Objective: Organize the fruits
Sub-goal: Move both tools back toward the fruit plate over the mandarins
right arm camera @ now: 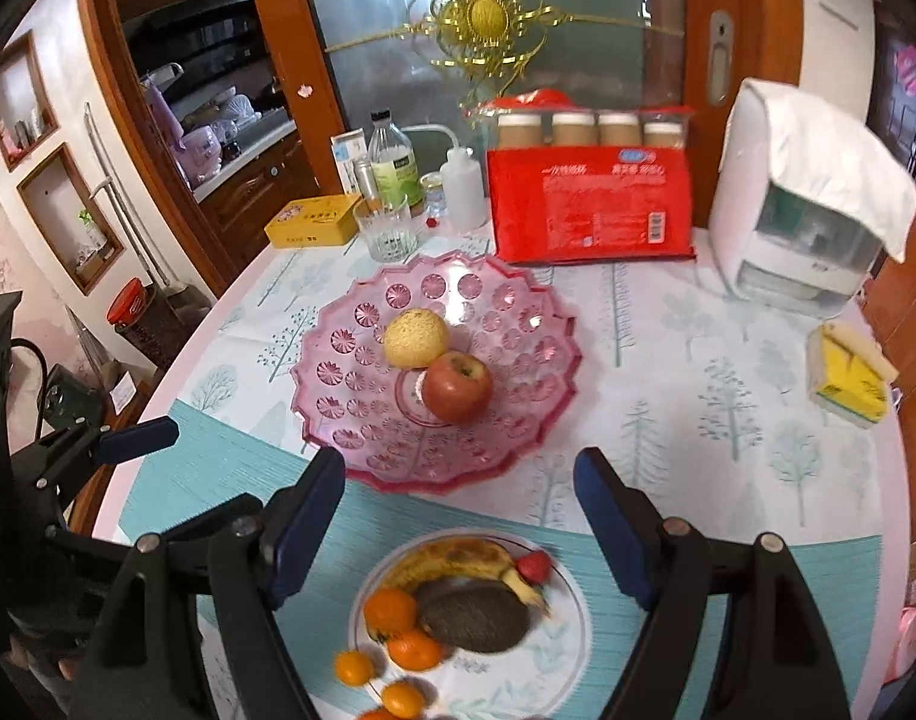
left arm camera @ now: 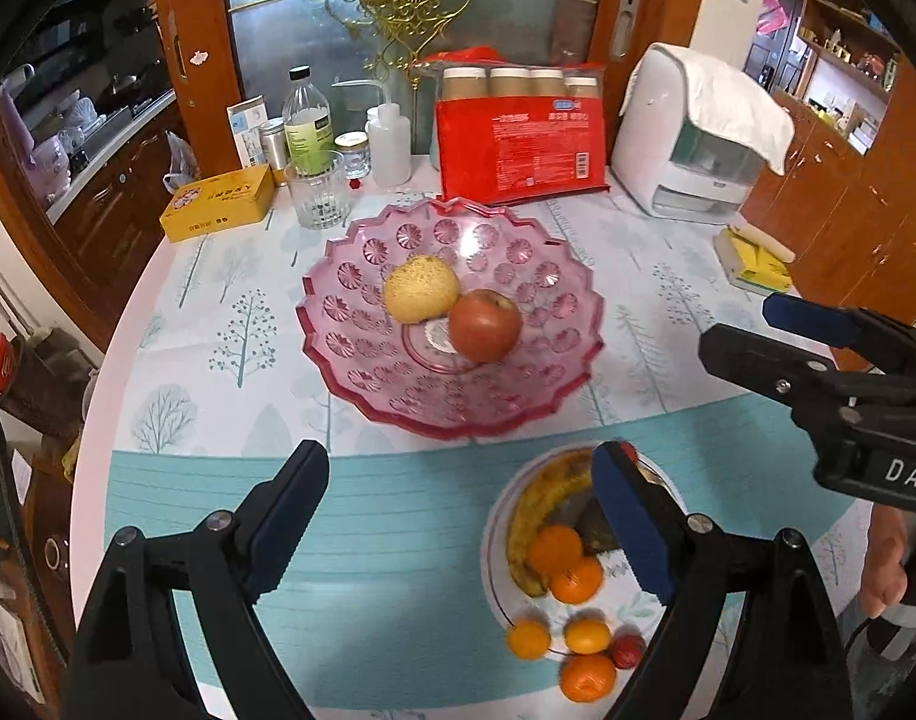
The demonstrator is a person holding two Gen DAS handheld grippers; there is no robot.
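Observation:
A pink glass bowl (left arm camera: 362, 360) (right arm camera: 350, 372) at the table's middle holds a yellow pear (left arm camera: 420, 289) (right arm camera: 416, 337) and a red apple (left arm camera: 484, 325) (right arm camera: 456, 387). A white plate (left arm camera: 496, 570) (right arm camera: 568, 630) near the front edge holds a banana (left arm camera: 535, 504) (right arm camera: 452, 558), several oranges (left arm camera: 555, 549) (right arm camera: 390, 609), a dark avocado (right arm camera: 472, 618) and a strawberry (right arm camera: 534, 566). My left gripper (left arm camera: 458, 522) is open and empty, left of the plate. My right gripper (right arm camera: 458, 534) is open and empty above the plate; it also shows in the left wrist view (left arm camera: 751, 330).
At the back stand a yellow tin (left arm camera: 218, 204), a glass (left arm camera: 318, 192), bottles (left arm camera: 306, 120), a red packet (left arm camera: 520, 150) and a white appliance (left arm camera: 691, 144). A yellow sponge pack (left arm camera: 754, 258) lies at the right edge.

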